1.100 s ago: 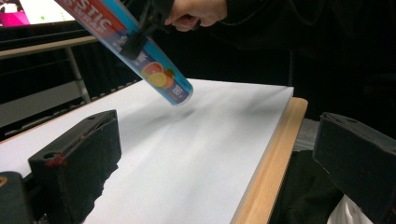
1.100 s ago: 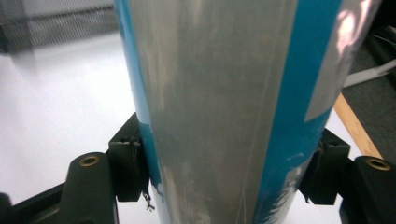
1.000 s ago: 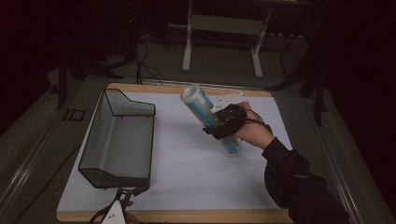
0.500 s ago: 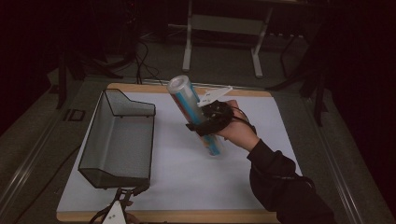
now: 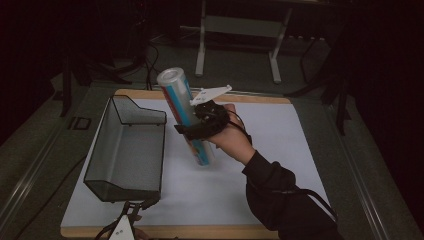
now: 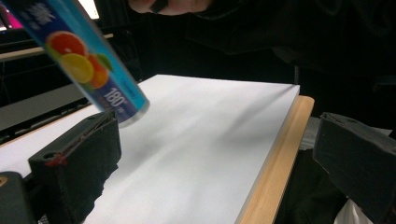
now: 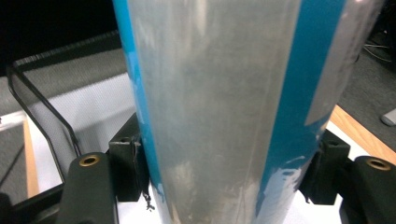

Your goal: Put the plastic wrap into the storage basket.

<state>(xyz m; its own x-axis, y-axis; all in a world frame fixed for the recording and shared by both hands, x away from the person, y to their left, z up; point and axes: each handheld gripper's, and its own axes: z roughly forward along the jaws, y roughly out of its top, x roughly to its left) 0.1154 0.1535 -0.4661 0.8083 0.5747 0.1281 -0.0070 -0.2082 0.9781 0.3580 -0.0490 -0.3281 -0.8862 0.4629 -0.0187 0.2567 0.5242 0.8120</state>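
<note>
White mat open, tube aloft — seemingly beside basket

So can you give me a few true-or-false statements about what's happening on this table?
1. The right gripper has its jaws shut on the tube. True.
2. The tube lies flat on the white mat. False: it is held tilted above it.
3. The mesh basket has the tube inside it. False: the tube is beside it, in the air.
4. The left gripper has its jaws open with nothing between them. True.
</note>
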